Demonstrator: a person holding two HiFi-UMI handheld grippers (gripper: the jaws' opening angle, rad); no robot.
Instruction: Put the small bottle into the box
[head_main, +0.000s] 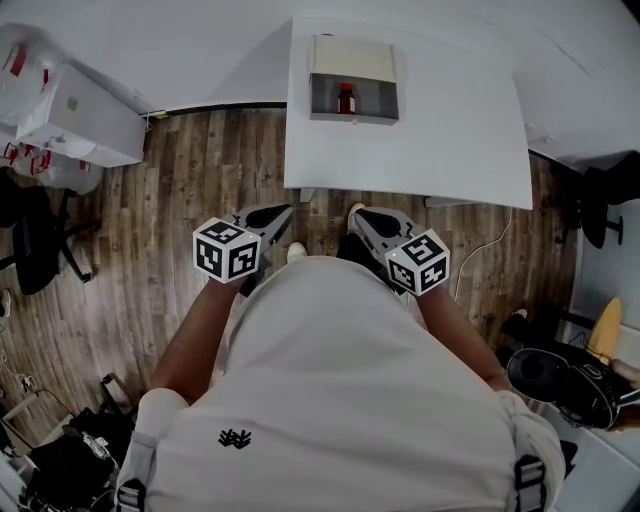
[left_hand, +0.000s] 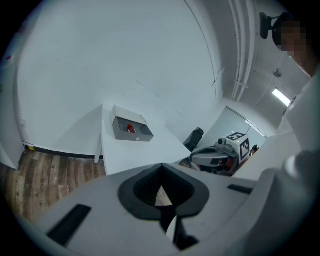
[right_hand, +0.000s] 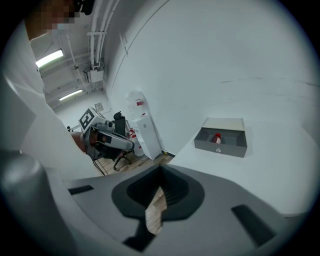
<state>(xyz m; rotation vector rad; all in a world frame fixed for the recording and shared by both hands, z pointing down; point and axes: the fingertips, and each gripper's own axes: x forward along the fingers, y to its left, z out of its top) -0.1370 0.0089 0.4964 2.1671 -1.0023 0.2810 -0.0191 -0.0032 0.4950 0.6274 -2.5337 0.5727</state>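
A small red bottle (head_main: 346, 99) stands upright inside an open grey box (head_main: 353, 118) at the far edge of the white table (head_main: 420, 150). Both grippers hang close to my body, short of the table's near edge and far from the box. My left gripper (head_main: 281, 214) is shut with nothing in it. My right gripper (head_main: 362, 216) is also shut and holds nothing. In the left gripper view its jaws (left_hand: 162, 168) point past the table toward the box (left_hand: 132, 135) and bottle (left_hand: 131, 128). The right gripper view shows the box (right_hand: 220, 148) and bottle (right_hand: 216, 138) ahead on the table.
Wooden floor (head_main: 200, 170) lies between me and the table. A white cabinet (head_main: 80, 115) and a black office chair (head_main: 35, 240) stand at the left. Another dark chair (head_main: 600, 205) and a black round object (head_main: 560, 385) are at the right.
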